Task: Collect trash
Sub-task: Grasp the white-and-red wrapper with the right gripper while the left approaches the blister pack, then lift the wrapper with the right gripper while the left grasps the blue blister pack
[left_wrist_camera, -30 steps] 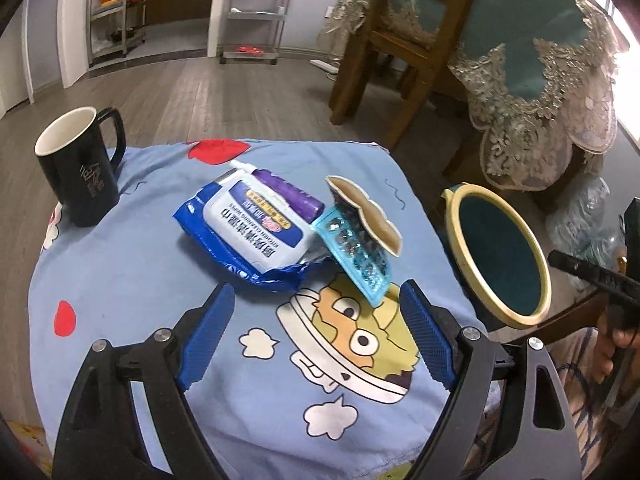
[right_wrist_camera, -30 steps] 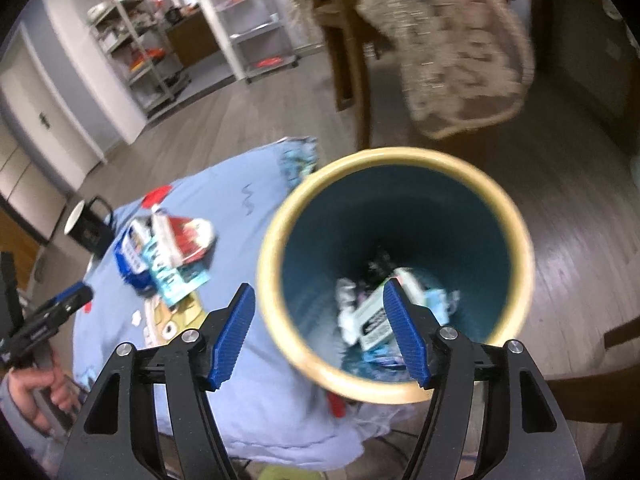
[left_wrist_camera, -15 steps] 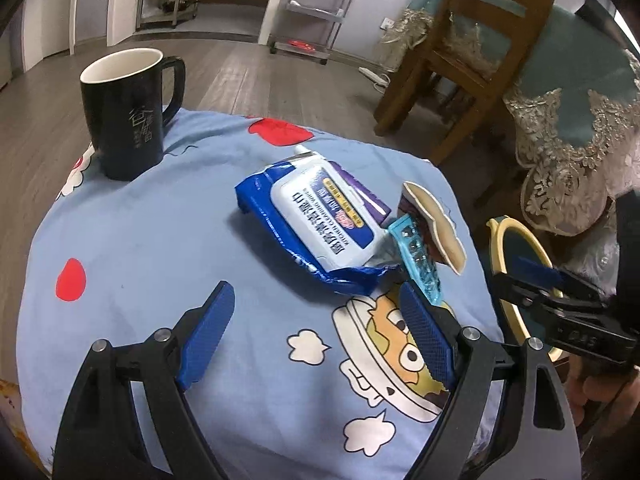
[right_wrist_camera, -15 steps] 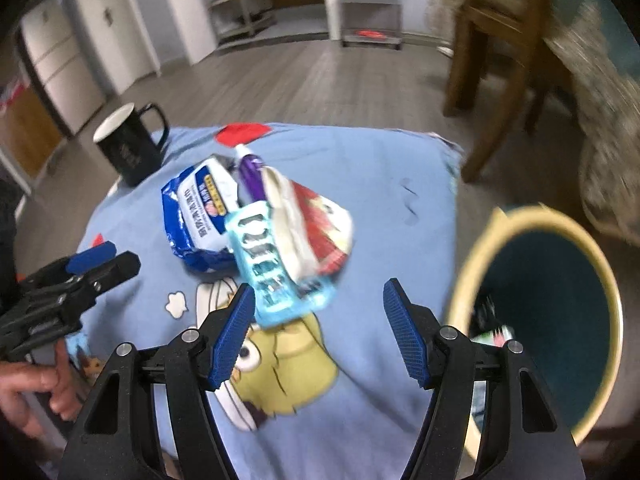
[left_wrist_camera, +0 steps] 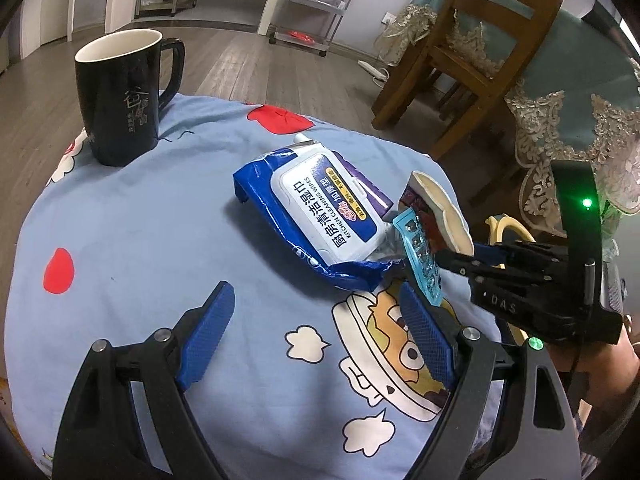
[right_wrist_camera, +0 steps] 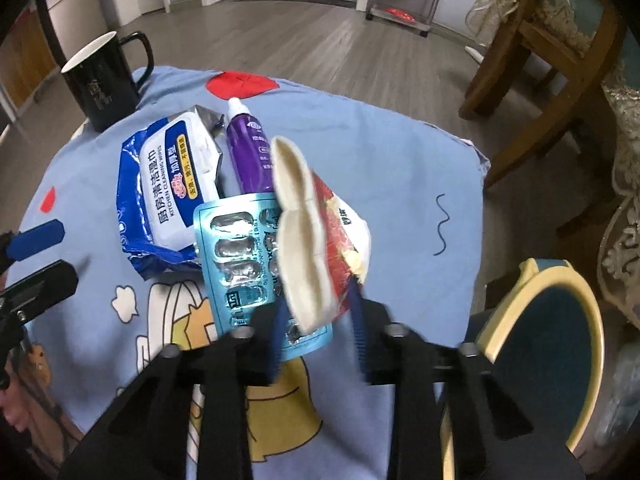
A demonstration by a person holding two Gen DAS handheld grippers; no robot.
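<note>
Reading "KITCHEN CLEANING WIPES" on blue wipes pack [left_wrist_camera: 320, 224], right gripper [right_wrist_camera: 316, 320] straddling snack wrapper [right_wrist_camera: 320, 232]

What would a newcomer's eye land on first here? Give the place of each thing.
First, the right gripper, closing around a red and cream snack wrapper beside a teal blister pack at the middle of the cartoon tablecloth. To their left lies a blue wipes packet with a purple tube between; the left gripper hangs open. A black mug stands at the far left corner, a yellow-rimmed bin off the right edge.
</note>
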